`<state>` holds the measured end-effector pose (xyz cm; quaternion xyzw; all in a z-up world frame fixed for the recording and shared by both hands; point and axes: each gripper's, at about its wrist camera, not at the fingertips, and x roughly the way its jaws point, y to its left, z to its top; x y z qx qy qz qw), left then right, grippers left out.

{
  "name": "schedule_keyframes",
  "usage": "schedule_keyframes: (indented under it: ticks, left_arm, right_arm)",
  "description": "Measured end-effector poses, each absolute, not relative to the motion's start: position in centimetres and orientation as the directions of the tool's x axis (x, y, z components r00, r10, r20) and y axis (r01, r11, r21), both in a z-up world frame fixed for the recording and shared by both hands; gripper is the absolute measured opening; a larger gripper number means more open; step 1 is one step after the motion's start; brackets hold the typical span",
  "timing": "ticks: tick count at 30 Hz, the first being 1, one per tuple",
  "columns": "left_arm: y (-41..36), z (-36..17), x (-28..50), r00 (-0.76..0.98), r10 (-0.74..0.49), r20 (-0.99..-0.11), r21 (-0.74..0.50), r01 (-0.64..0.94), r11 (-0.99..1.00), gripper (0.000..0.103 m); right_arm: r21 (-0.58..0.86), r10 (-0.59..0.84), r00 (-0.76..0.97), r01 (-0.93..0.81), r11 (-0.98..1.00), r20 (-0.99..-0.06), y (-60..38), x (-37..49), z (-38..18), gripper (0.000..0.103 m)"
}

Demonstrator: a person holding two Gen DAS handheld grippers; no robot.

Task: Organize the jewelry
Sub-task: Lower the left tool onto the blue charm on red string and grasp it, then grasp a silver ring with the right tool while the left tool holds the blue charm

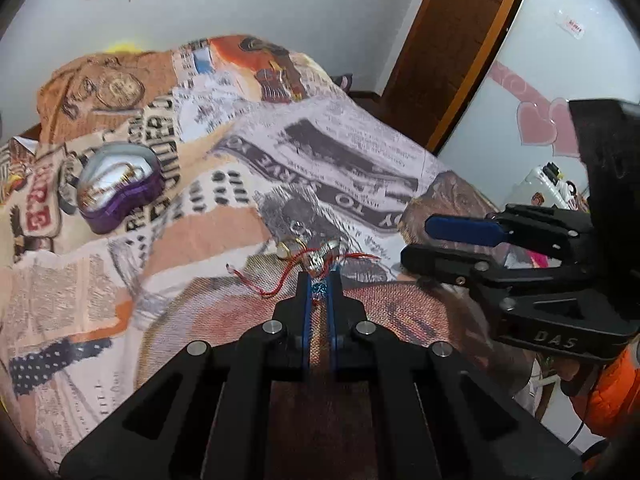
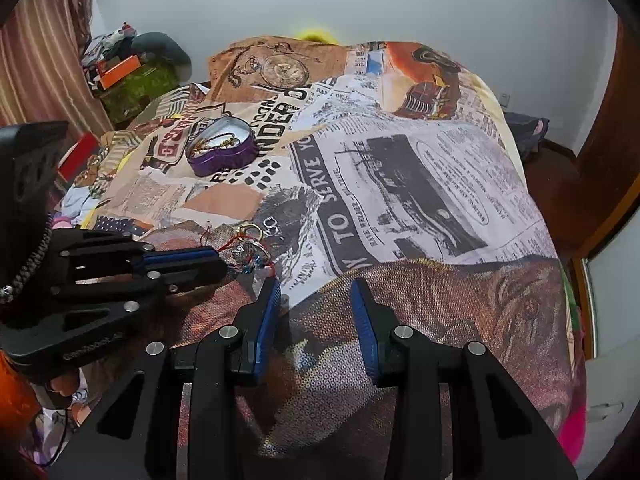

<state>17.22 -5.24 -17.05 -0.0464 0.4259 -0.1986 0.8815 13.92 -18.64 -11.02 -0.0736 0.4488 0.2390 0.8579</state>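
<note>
A small pile of jewelry (image 1: 316,258) with red thread, gold rings and blue beads lies on the printed bedspread; it also shows in the right wrist view (image 2: 250,250). My left gripper (image 1: 319,280) is nearly shut, its tips pinching the blue-beaded piece (image 1: 320,289) at the pile's near edge. It appears from the side in the right wrist view (image 2: 222,262). My right gripper (image 2: 316,292) is open and empty, just right of the pile; in the left wrist view it (image 1: 416,242) hovers at the right. A purple heart-shaped tin (image 1: 120,184) holding gold jewelry sits far left, also in the right wrist view (image 2: 224,150).
The bedspread (image 2: 400,184) covers a humped bed. A brown door (image 1: 452,40) stands at the back right, and the bed's right edge drops to the floor (image 2: 548,176). Clutter and boxes (image 2: 120,68) sit by a curtain at the left.
</note>
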Motion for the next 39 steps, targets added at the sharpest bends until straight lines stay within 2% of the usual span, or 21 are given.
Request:
schedule_keyframes:
  ticks: [10,11,13,14,25,27,28,30,39]
  left_arm:
    - [-2.0,-13.0,15.6,0.683,-0.327,-0.653,-0.197,0.264,0.944,0.005]
    - [-1.6,-12.8,15.5,0.695,-0.311,-0.648,-0.185,0.252,0.950,0.005]
    - [-0.8,-12.5,15.3,0.713,-0.289,-0.639,-0.171,0.234,0.957,0.005]
    - [-0.4,-12.4,15.2,0.718,-0.283,-0.635,-0.172,0.226,0.959,0.005]
    - [3.2,-12.0,15.0,0.767,-0.221,-0.602,-0.175,0.143,0.974,0.005]
    - [3.6,-11.8,15.0,0.773,-0.216,-0.596,-0.177,0.136,0.975,0.005]
    - [3.8,-11.7,15.0,0.777,-0.213,-0.593,-0.176,0.133,0.975,0.005]
    - [3.9,-11.7,15.0,0.780,-0.210,-0.590,-0.178,0.129,0.976,0.005]
    - [4.8,-10.9,14.7,0.802,-0.192,-0.565,-0.194,0.097,0.976,0.005]
  right_arm:
    - [0.082,0.369,0.474,-0.523,0.848,-0.799,-16.6,14.1,-10.6,0.034]
    - [0.081,0.371,0.470,-0.528,0.845,-0.801,-16.3,14.2,-10.7,0.036]
    - [0.080,0.370,0.466,-0.531,0.843,-0.803,-15.8,14.4,-10.9,0.046]
    - [0.078,0.370,0.467,-0.532,0.843,-0.803,-15.6,14.5,-11.0,0.047]
    - [0.067,0.354,0.432,-0.552,0.831,-0.829,-13.4,15.5,-12.9,0.047]
    - [0.065,0.351,0.427,-0.555,0.829,-0.833,-13.2,15.5,-13.2,0.043]
    - [0.054,0.343,0.430,-0.556,0.829,-0.835,-13.1,15.5,-13.4,0.035]
    - [0.052,0.340,0.429,-0.557,0.829,-0.837,-13.0,15.6,-13.4,0.026]
    - [0.072,0.370,0.438,-0.561,0.825,-0.819,-13.0,15.1,-11.7,0.026]
